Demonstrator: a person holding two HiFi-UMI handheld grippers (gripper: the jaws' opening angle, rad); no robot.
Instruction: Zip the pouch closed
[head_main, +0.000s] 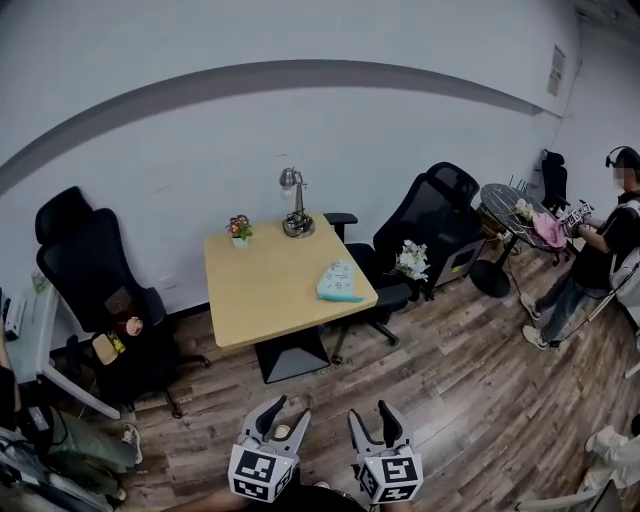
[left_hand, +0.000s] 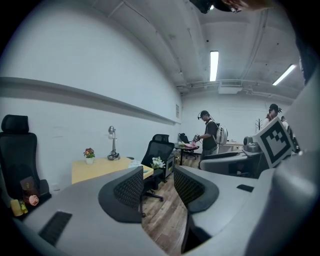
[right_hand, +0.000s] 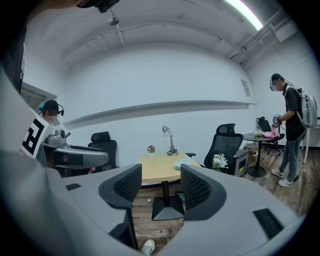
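A pale teal pouch (head_main: 338, 283) lies on the right part of a light wooden table (head_main: 262, 300), far ahead of both grippers. My left gripper (head_main: 287, 416) and right gripper (head_main: 375, 418) hang side by side at the bottom of the head view, above the wood floor and well short of the table. In the left gripper view the left gripper (left_hand: 159, 187) is open with only floor between its pads, and the pouch (left_hand: 134, 163) is small in the distance. The right gripper (right_hand: 160, 187) is open too, with nothing in it, and the pouch (right_hand: 182, 162) shows past it on the table.
A small flower pot (head_main: 239, 229) and a metal desk lamp (head_main: 295, 205) stand at the table's back edge. Black office chairs (head_main: 95, 290) (head_main: 425, 225) flank the table, with white flowers (head_main: 411, 260) by the right one. A person (head_main: 595, 255) stands at a round table (head_main: 510, 215) far right.
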